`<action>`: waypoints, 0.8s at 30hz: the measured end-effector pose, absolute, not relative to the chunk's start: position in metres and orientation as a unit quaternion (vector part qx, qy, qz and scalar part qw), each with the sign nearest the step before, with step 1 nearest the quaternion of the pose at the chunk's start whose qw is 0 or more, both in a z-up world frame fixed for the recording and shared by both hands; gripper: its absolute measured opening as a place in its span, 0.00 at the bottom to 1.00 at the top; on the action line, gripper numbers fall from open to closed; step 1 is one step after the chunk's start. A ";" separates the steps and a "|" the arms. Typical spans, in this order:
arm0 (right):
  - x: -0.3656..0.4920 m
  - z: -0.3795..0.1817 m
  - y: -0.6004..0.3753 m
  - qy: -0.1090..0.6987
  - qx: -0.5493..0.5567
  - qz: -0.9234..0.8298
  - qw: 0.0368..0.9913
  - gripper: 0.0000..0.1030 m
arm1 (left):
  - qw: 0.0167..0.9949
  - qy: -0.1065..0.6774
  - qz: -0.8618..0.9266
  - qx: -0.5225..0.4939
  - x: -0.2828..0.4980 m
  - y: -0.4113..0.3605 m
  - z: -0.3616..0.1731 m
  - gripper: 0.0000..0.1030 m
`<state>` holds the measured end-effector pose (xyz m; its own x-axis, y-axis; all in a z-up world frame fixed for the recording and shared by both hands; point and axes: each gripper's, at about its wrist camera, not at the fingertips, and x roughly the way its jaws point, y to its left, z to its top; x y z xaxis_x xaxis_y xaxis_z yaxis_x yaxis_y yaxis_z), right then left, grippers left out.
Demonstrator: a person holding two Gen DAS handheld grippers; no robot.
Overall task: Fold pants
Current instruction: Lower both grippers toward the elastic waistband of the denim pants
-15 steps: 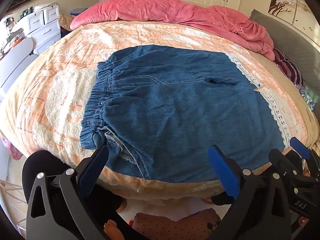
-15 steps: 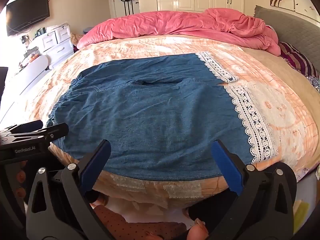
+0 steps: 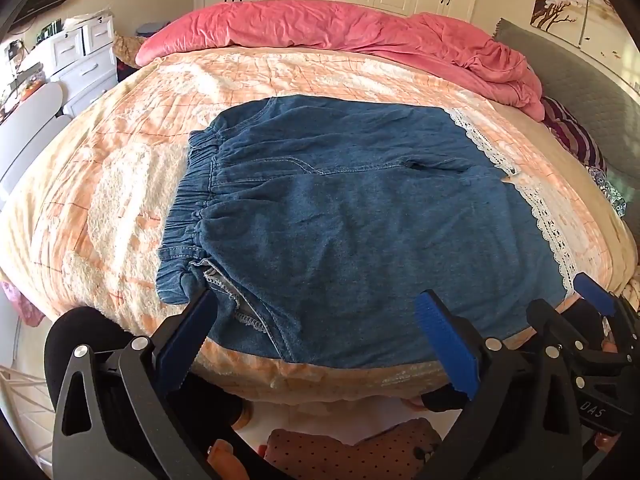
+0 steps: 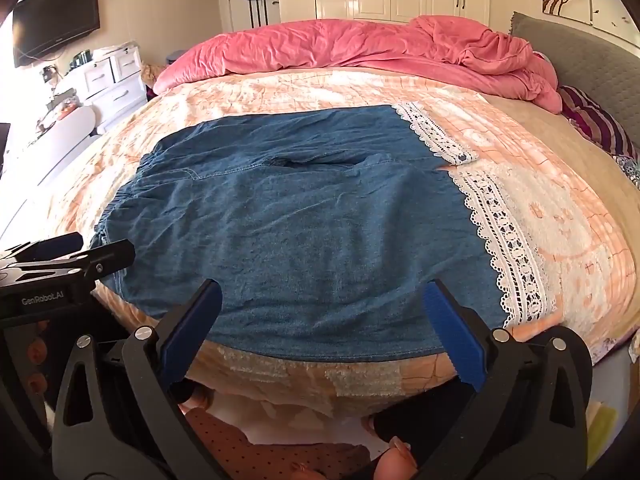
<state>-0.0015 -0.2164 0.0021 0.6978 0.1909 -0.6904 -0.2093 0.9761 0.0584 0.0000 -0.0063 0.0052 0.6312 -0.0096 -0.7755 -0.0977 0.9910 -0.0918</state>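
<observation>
While the denim pants (image 3: 352,220) are spread flat on the peach bed cover (image 3: 120,184), the left tongs (image 3: 316,332) are held spread wide at the near hem, with nothing pinched; the elastic waistband (image 3: 192,204) is seen ahead and to their left; the right tongs (image 4: 320,320) are likewise held wide apart above the near edge; white lace trim (image 4: 508,240) is seen ahead to their right; a pink duvet (image 4: 360,48) is heaped far beyond both.
</observation>
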 end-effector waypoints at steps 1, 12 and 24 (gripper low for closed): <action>-0.001 0.002 -0.216 0.373 -0.013 0.108 0.921 0.92 | 0.901 0.429 0.024 -0.063 0.000 -0.006 0.005 0.96; 0.000 0.000 -0.215 0.374 -0.017 0.107 0.921 0.92 | 0.901 0.429 0.021 -0.060 0.002 -0.007 0.004 0.96; 0.003 -0.001 -0.215 0.374 -0.020 0.106 0.921 0.92 | 0.902 0.428 0.024 -0.057 0.001 -0.006 0.005 0.96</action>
<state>0.0029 -0.2149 -0.0011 0.6975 0.1794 -0.6938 -0.2095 0.9769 0.0420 0.0013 -0.0064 0.0046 0.6326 -0.0047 -0.7745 -0.0924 0.9924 -0.0814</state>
